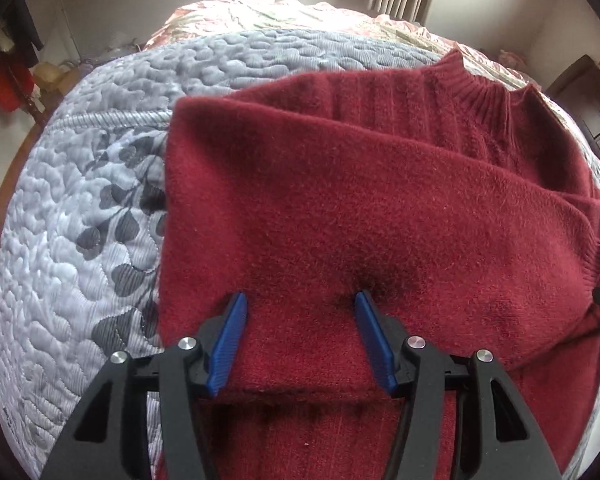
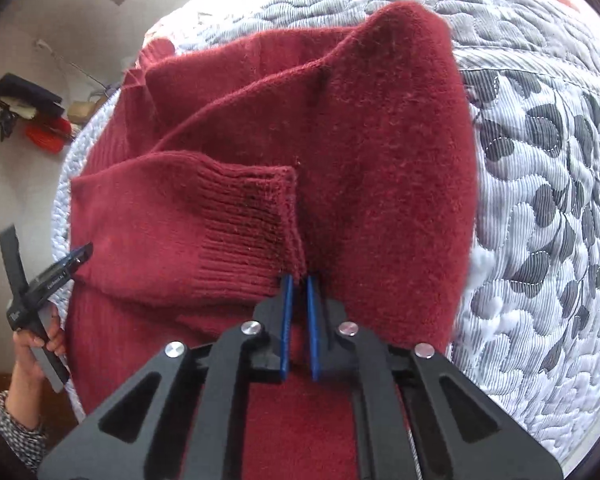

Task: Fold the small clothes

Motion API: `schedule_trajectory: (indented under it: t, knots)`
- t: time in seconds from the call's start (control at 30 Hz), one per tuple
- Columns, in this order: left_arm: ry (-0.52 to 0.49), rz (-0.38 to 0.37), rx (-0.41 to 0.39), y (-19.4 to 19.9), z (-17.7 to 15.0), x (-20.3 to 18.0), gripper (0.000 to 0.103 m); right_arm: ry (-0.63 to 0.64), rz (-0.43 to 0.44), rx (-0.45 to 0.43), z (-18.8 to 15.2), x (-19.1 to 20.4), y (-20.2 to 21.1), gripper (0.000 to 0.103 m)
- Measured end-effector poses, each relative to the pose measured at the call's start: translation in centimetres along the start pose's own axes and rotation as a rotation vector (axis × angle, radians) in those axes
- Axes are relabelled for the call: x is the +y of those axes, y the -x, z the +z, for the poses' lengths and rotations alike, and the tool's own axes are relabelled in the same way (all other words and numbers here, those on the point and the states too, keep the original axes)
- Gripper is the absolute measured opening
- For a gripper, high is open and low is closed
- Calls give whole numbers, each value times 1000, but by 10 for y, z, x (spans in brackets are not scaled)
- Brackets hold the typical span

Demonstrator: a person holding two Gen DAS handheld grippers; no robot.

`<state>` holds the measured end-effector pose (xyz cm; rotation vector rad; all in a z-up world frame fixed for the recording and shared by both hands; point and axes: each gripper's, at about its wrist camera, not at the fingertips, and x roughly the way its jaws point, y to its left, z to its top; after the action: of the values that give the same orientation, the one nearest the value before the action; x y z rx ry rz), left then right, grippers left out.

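While the dark red sweater [image 1: 340, 200] is lying partly folded on the bed, the left hand-held gripper [image 1: 300, 304] is hovering over its lower part with the two blue fingers [image 1: 230, 340] standing wide apart and holding nothing. The sweater is resting on a grey-white quilted bedspread [image 1: 80, 220] with a dark leaf pattern. In the left wrist view, one sleeve is lying across the body of the sweater, running from the upper left down to the right, and the ribbed collar [image 1: 484, 88] is pointing toward the far side of the bed. A folded edge of the knit is crossing just under the fingers of the left hand-held gripper.

In the right wrist view, the right hand-held gripper [image 2: 299, 280] is standing with its blue fingers [image 2: 286, 320] nearly together, with only a narrow gap between them. The edge of the ribbed cuff [image 2: 252, 220] is meeting the fingertips, and it looks pinched there, but I cannot tell for sure if the cloth is really between the pads. The cuff is lying on the body of the sweater, near its middle. At the left edge of this view, a person's hand [image 2: 30, 344] is gripping the handle of the other tool, and a checked sleeve [image 2: 18, 432] is showing below it.
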<state>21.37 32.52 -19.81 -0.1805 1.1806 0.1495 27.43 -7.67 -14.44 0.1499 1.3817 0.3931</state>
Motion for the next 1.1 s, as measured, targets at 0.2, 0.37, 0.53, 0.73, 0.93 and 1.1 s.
schedule_trajectory:
  t: [0.2,0.37,0.53,0.73,0.93,1.1]
  knots:
    - [23,-32,-7,36,-3,0,59,38,4,-79,-21,13,38,22]
    - [-16,-5,-16,84,-59,18,68,69,-3,-73,-84,7,72,25]
    - [17,-3,76,106,-134,47,68,90,-60,19,-171,4,80,32]
    - [-5,6,175,116,-214,65,72,11,-12,123,-260,-4,78,37]
    - [12,-24,238,114,-255,76,73,-39,13,197,-313,-7,69,38]
    - [9,-48,259,111,-276,76,75,-71,51,233,-330,-6,56,38]
